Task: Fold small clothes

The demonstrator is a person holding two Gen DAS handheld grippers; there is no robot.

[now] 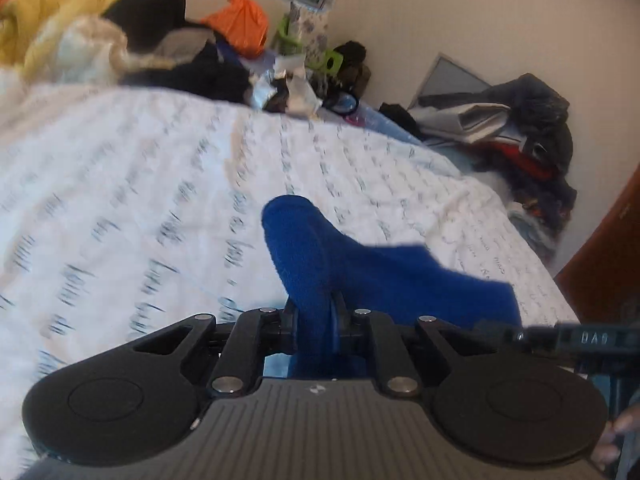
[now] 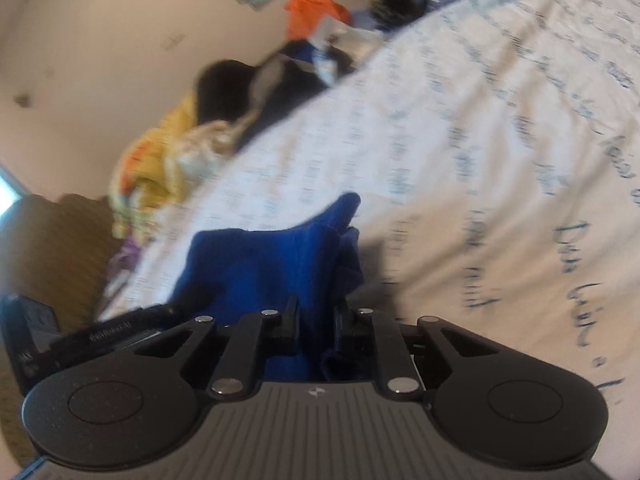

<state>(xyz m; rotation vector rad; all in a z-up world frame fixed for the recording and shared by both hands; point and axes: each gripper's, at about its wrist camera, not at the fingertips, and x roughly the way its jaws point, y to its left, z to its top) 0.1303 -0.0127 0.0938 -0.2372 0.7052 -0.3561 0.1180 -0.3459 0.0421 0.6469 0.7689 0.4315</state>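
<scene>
A small blue garment, fleecy and thick, is held between both grippers above a white bedspread with blue handwriting print. In the left wrist view my left gripper (image 1: 316,312) is shut on the blue garment (image 1: 360,264), which bulges up over the jaws and stretches right. In the right wrist view my right gripper (image 2: 316,320) is shut on the same blue garment (image 2: 260,264), which spreads left and up to a folded point. The fingertips of both grippers are hidden in the cloth.
The white bedspread (image 1: 140,184) fills most of both views. A pile of yellow, black and orange clothes (image 1: 132,40) lies at the bed's far side against the wall. More dark clothes (image 1: 532,128) are heaped at the right. A brown headboard (image 2: 52,248) stands left.
</scene>
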